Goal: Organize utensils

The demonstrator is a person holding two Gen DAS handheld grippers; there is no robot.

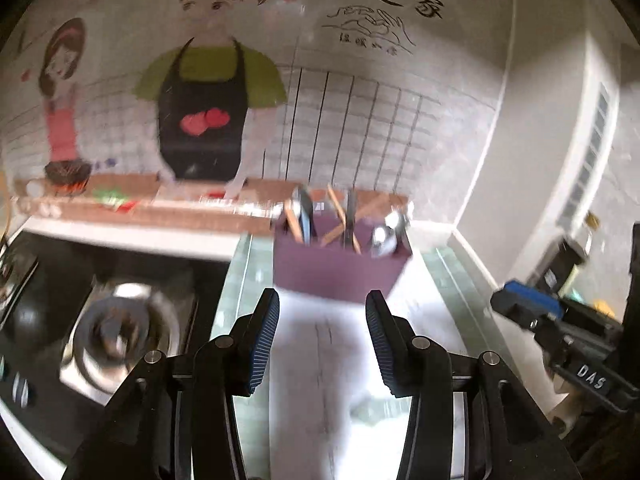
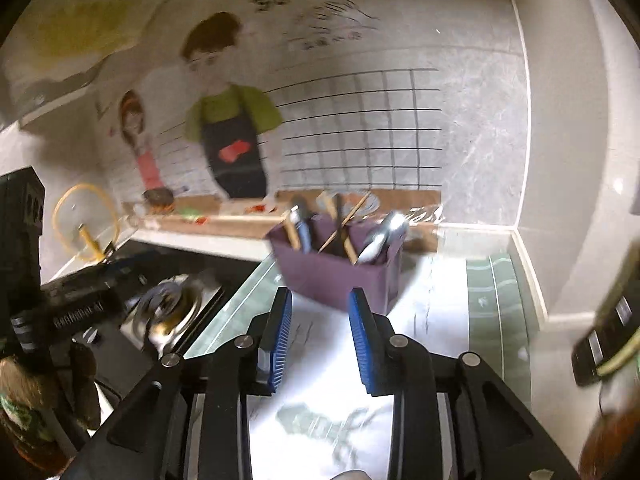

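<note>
A purple utensil holder stands on the counter ahead, with wooden chopsticks, dark-handled pieces and metal spoons upright in its compartments. My left gripper is open just short of the holder's front wall, nothing between its blue pads. In the right wrist view the same holder sits ahead with chopsticks and spoons in it. My right gripper is open before it, its jaws empty. The right gripper's body shows at the right of the left wrist view. Both pictures are blurred.
A gas stove with a metal burner ring lies to the left of the counter strip. A white cloth or sheet covers the counter under both grippers. A cartoon wall sticker covers the tiled back wall. Bottles stand at the near left.
</note>
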